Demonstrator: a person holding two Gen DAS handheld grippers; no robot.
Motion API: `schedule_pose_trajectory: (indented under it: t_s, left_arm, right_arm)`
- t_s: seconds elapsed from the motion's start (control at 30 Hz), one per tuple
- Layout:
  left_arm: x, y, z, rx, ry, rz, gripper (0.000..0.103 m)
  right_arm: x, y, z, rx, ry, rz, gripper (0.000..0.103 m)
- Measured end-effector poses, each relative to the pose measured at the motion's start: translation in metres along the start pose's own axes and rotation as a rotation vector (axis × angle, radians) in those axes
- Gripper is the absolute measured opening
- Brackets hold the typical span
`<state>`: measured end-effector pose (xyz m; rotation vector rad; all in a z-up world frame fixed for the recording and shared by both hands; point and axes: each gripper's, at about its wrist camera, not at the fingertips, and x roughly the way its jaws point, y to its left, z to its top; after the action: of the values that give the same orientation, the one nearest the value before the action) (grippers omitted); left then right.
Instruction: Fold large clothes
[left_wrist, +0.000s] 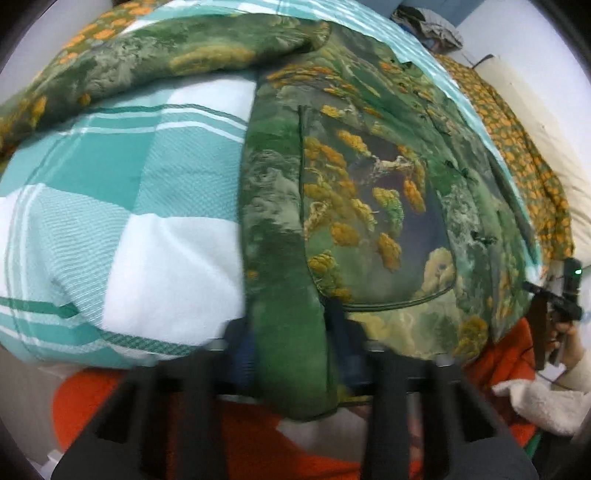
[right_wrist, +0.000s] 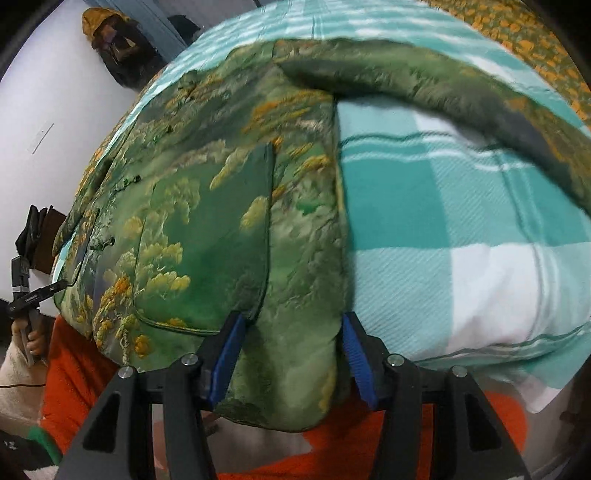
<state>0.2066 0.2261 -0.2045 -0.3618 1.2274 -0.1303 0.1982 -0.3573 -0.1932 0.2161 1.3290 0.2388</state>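
Green printed jacket (left_wrist: 369, 192) spread flat on teal-and-white checked blanket (left_wrist: 122, 221), front up, pockets showing, one sleeve (left_wrist: 147, 62) stretched sideways across blanket, hem hanging over near edge above orange fabric (left_wrist: 258, 443). Left gripper (left_wrist: 291, 354) at hem corner, fingers drawn close on either side of cloth edge, seemingly pinching it, contact blurred. Right gripper (right_wrist: 291, 354) at other hem corner, blue pads (right_wrist: 225, 362) spread partway with cloth between them; actual pinch cannot be told.
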Motion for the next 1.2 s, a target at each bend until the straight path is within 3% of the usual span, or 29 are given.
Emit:
schedule_pose_trajectory:
  t_s: [0.1,0.27,0.37,0.43,0.53,0.6,0.63,0.7,0.8,1.0,1.13,1.2]
  left_arm:
    - [-0.011,-0.004,-0.008,0.000,-0.024,-0.018,0.012]
    - [-0.026,-0.023,-0.032,0.074,-0.028,-0.020,0.011]
    - [-0.015,-0.028,-0.041,0.122,-0.005,0.027,0.012]
    - [-0.008,-0.026,-0.035,0.100,-0.002,0.037,0.014]
    - [-0.016,-0.024,-0.027,0.077,-0.022,0.053,0.027]
    - [-0.033,-0.026,-0.024,0.086,-0.077,0.084,0.048]
    - [-0.044,-0.029,-0.024,0.089,-0.106,0.089,0.053]
    - [-0.068,-0.033,-0.015,0.091,-0.181,0.099,0.074]
    - [-0.098,-0.046,-0.001,0.088,-0.327,0.154,0.097]
    - [-0.129,-0.072,0.015,0.043,-0.655,0.159,0.102]
    - [-0.112,-0.086,0.025,0.048,-0.664,0.111,0.102]
    - [-0.089,-0.098,0.030,0.087,-0.603,0.128,0.102]
  right_arm:
    - [-0.001,0.014,0.003,-0.065,0.001,-0.068,0.016]
    - [-0.021,0.017,-0.003,-0.088,-0.030,-0.106,0.014]
    - [-0.029,0.009,-0.009,-0.076,-0.041,-0.126,0.013]
    - [-0.023,0.007,-0.008,-0.068,-0.047,-0.128,0.014]
    - [-0.013,0.014,-0.001,-0.078,-0.042,-0.157,0.021]
    - [-0.016,0.019,-0.001,-0.096,-0.057,-0.169,0.035]
    - [-0.021,0.023,-0.001,-0.111,-0.082,-0.173,0.044]
    - [-0.034,0.029,-0.001,-0.135,-0.135,-0.200,0.049]
    - [-0.052,0.037,0.007,-0.151,-0.200,-0.266,0.055]
    - [-0.083,0.060,0.022,-0.151,-0.359,-0.358,0.065]
    - [-0.090,0.068,0.021,-0.115,-0.413,-0.280,0.075]
    - [-0.085,0.069,0.019,-0.097,-0.422,-0.272,0.075]
